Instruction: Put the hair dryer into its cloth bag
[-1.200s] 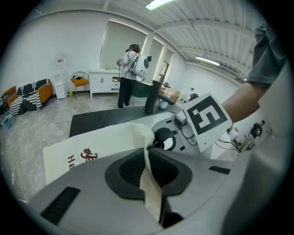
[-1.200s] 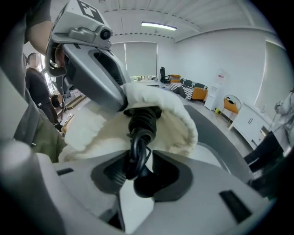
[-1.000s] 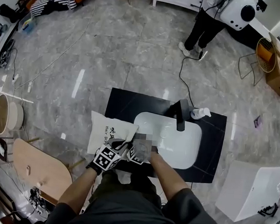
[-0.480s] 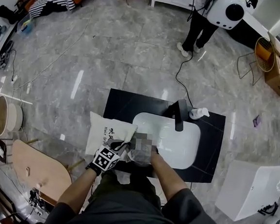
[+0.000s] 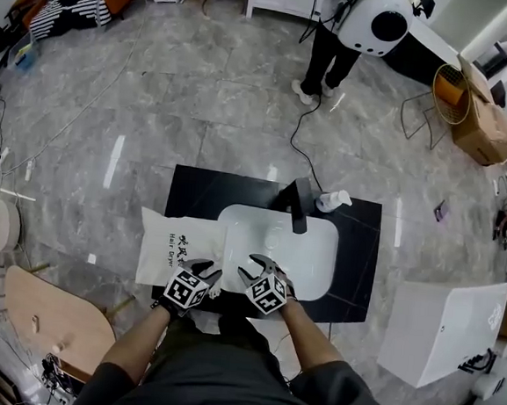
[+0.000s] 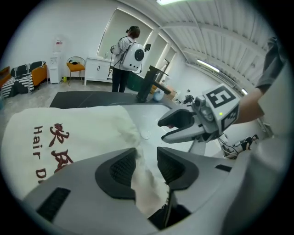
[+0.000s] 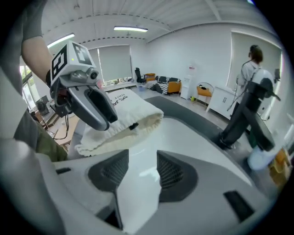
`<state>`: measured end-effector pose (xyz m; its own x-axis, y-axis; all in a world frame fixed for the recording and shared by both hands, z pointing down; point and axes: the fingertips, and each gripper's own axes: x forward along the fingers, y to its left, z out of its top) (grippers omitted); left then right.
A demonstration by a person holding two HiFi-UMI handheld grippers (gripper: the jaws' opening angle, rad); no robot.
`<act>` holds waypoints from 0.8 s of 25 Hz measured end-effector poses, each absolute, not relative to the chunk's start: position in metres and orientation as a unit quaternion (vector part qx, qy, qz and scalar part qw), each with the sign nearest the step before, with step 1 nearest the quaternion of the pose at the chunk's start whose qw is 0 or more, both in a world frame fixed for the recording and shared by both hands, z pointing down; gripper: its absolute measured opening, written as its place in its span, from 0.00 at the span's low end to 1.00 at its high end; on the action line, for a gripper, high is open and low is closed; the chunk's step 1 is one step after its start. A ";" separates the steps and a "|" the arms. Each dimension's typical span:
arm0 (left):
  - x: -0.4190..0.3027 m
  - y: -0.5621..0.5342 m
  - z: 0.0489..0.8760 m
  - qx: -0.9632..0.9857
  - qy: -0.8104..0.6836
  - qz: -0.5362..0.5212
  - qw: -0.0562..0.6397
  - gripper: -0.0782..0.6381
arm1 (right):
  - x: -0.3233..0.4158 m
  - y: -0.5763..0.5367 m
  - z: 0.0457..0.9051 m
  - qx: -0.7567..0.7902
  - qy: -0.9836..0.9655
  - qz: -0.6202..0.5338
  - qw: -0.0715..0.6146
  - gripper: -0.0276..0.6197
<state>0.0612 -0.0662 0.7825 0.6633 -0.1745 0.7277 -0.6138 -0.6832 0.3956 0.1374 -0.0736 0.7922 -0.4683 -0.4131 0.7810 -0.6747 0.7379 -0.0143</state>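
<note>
The cream cloth bag (image 5: 177,245) with red print lies on the black counter, left of the white sink (image 5: 307,246). It bulges, and no hair dryer shows in any view. My left gripper (image 5: 208,272) is at the bag's near right corner. In the left gripper view its jaws (image 6: 147,157) are opening, with a loose fold of the bag's cloth (image 6: 146,183) still between the pads. My right gripper (image 5: 260,265) hangs over the sink's near left part. Its jaws (image 7: 142,159) stand open and are still widening, with nothing between them. The bag's gathered mouth (image 7: 133,125) faces the sink.
A black faucet (image 5: 296,206) and a soap bottle (image 5: 331,200) stand at the sink's far edge. A person with a white pack (image 5: 344,24) stands on the floor beyond, with a cable (image 5: 299,139) trailing to the counter. A white box (image 5: 440,333) sits at the right.
Both grippers were together at the bag's mouth. The right one has swung right over the sink, and the left one's jaws have parted from the cloth.
</note>
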 end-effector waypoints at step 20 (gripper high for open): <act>-0.063 -0.147 0.615 0.884 -0.382 0.197 0.181 0.31 | 0.127 -0.113 0.614 0.531 -0.807 0.138 0.217 0.33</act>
<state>-0.0627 -0.1467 0.6153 0.6300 -0.6045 0.4875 -0.7474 -0.6425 0.1692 0.1267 -0.1133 0.6138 -0.3417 -0.7976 0.4970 -0.9175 0.3977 0.0076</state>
